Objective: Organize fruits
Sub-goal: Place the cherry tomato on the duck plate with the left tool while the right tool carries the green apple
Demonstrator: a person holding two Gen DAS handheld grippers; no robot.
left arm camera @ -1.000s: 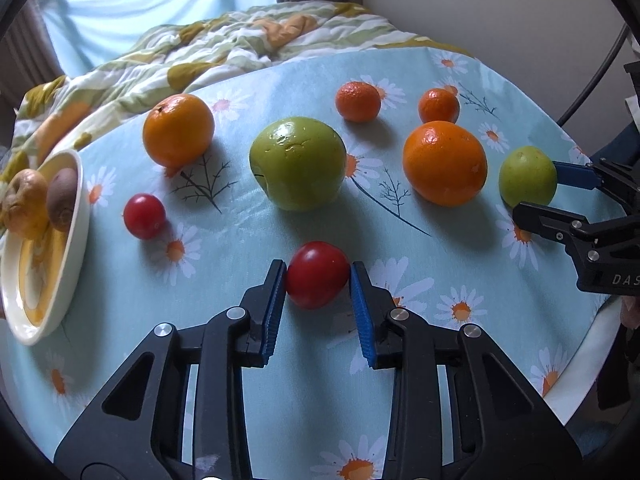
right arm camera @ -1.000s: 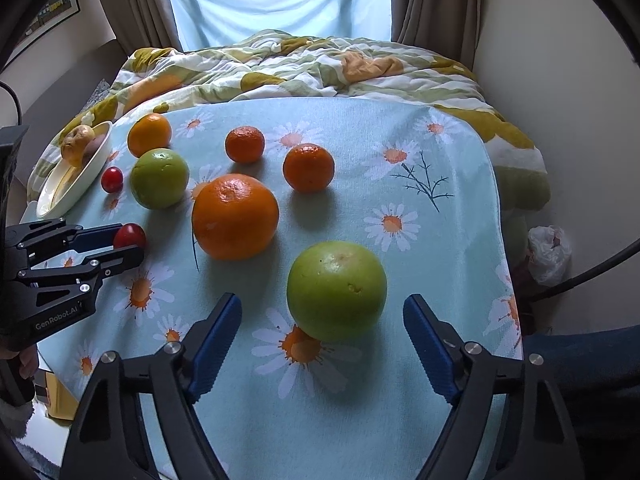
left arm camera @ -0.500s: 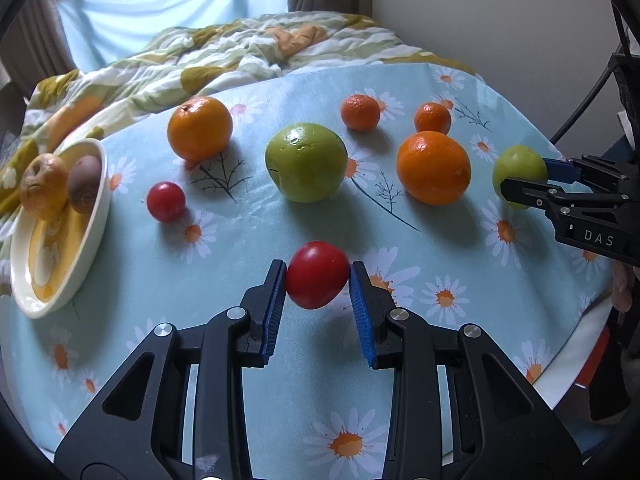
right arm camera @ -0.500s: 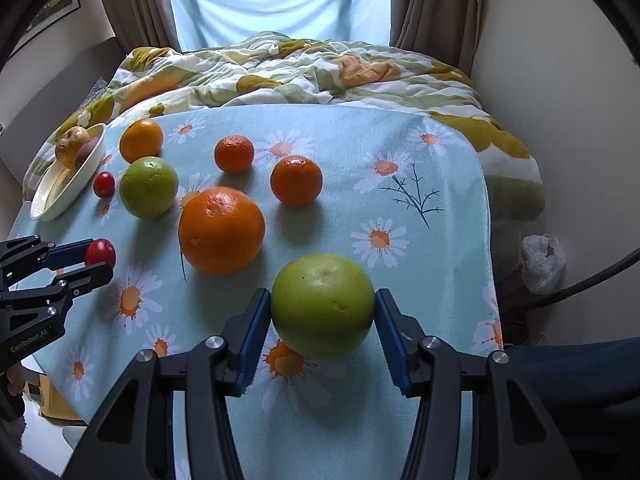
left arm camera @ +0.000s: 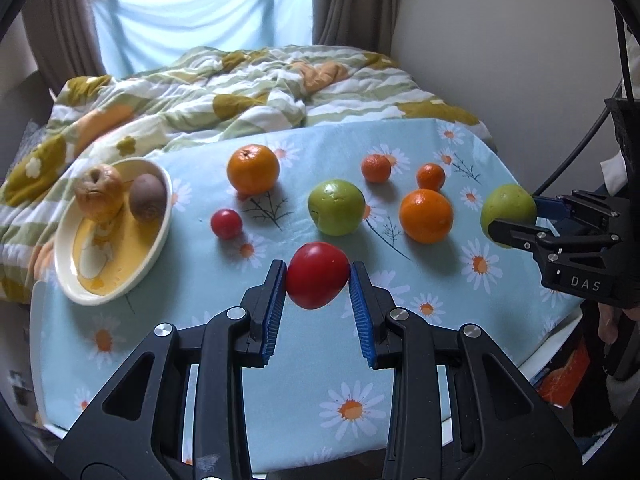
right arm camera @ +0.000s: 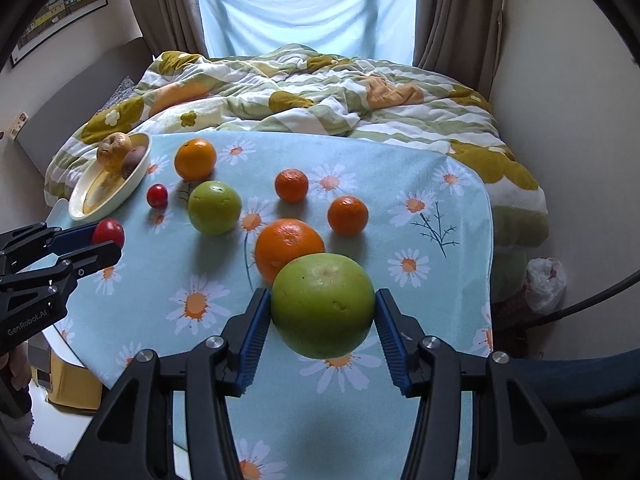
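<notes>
My left gripper (left arm camera: 318, 280) is shut on a red tomato (left arm camera: 317, 274) and holds it above the daisy tablecloth (left arm camera: 280, 340). My right gripper (right arm camera: 322, 312) is shut on a green apple (right arm camera: 323, 306), lifted off the cloth; it also shows in the left wrist view (left arm camera: 508, 209). On the cloth lie a second green apple (left arm camera: 337, 207), two big oranges (left arm camera: 253, 169) (left arm camera: 426, 216), two small tangerines (left arm camera: 376, 168) (left arm camera: 431, 177) and a small red tomato (left arm camera: 226, 223). A cream oval dish (left arm camera: 120, 264) at the left holds a brownish apple (left arm camera: 98, 193) and a kiwi (left arm camera: 147, 197).
A rumpled green and yellow quilt (left arm camera: 240, 92) lies behind the table. A wall (left arm camera: 500, 40) stands at the right. A white plastic bag (right arm camera: 546, 284) lies on the floor beyond the table's right edge.
My right gripper closed on the green apple and lifted it. My left gripper rose and drew back with the red tomato in it.
</notes>
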